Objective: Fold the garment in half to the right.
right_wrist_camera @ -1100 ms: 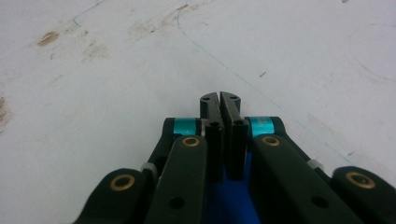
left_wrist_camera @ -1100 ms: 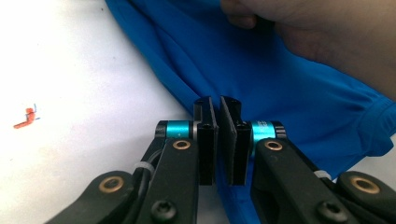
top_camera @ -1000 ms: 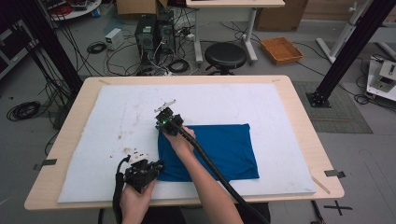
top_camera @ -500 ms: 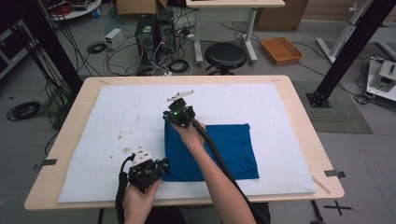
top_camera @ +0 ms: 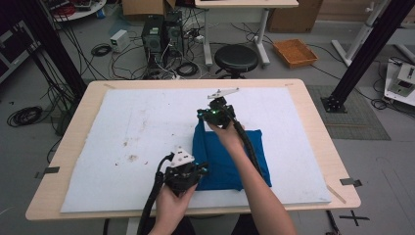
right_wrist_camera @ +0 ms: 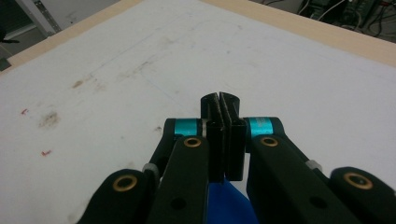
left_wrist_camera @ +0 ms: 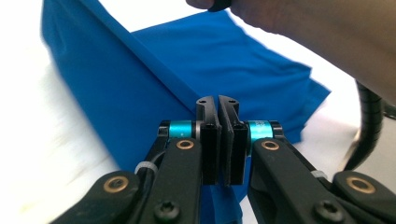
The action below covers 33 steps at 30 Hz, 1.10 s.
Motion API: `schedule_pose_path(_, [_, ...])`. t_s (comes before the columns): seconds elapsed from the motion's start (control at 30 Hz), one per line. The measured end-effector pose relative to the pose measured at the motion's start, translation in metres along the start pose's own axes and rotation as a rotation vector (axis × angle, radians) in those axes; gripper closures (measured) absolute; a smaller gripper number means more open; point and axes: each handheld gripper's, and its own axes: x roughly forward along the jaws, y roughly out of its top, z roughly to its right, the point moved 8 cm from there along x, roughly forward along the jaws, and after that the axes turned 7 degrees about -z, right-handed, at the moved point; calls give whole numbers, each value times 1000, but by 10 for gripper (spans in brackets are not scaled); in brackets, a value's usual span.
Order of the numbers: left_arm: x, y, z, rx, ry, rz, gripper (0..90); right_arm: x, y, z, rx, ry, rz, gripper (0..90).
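Scene: a blue cloth (top_camera: 230,156) lies on a white mat (top_camera: 122,132) covering the counter (top_camera: 313,127), right of centre and toward the person's edge.
Left tool (top_camera: 182,171): jaws pressed together on the cloth's near left corner; in the left gripper view (left_wrist_camera: 217,105) a taut blue fold runs straight into the pinch.
Right tool (top_camera: 217,113): at the cloth's far left corner, jaws closed; in the right gripper view (right_wrist_camera: 219,105) a scrap of blue shows beneath them, so it looks to be holding that corner, though how deep the bite goes is hidden.
Cloth state: the left edge is lifted and stretched between both tools, the rest lying flat and a little rumpled.
Likely step: a fold or a drag of the left edge, judging by the two corner grips.
Risk, slip: the far corner may pull free if the hands move apart, as the bite there seems shallow.
Risk, skew: uneven travel of the hands would lay the edge crooked.
Risk, drag: the flat part may bunch against the mat if the edge stays low.
Risk, cable: the right tool's cable (top_camera: 249,147) lies across the cloth and could snag it.
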Motion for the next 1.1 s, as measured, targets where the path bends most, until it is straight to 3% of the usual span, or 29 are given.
schedule_pose_path(0.2, [32,12,22,20,-51,-23,877,-28,-18,32,33,-35,9,897])
schedule_pose_path(0.4, [55,17,36,49,-53,-50,878,-49,-34,58,72,-54,26,897])
schedule_pose_path(0.6, [67,25,45,56,-67,-48,877,-58,-43,71,95,-63,26,897])
schedule_pose_path(0.83, [81,27,61,73,-94,-63,877,-64,-50,81,85,-85,0,897])
schedule_pose_path(1.1, [105,28,81,74,-130,-81,878,-76,-75,103,96,-124,-34,897])
